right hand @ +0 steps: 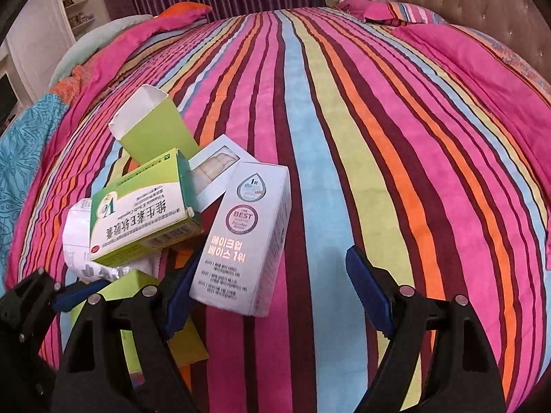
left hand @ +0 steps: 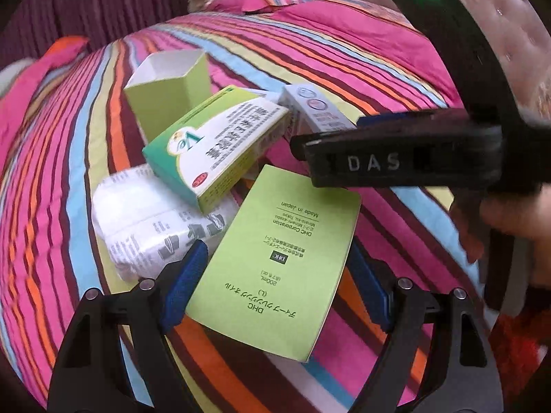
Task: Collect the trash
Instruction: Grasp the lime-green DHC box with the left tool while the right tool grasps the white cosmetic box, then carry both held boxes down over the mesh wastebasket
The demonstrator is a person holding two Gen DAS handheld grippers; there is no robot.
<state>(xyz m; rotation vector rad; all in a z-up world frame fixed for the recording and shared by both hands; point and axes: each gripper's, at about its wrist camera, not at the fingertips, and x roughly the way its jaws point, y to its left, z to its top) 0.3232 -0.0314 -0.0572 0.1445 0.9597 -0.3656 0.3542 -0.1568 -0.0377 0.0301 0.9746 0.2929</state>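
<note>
The flat green carton (left hand: 275,261), light and probably crushable, lies between the wide-open, empty left gripper (left hand: 275,285) fingers; take its long edges, while the right gripper (right hand: 279,296) gapes empty too.

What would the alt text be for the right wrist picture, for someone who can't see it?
An open two-fingered tool reaches toward a white Korean-lettered carton on a striped bedspread. Left of it lie a green-and-white box, an opened lime carton and crumpled white packaging.
</note>
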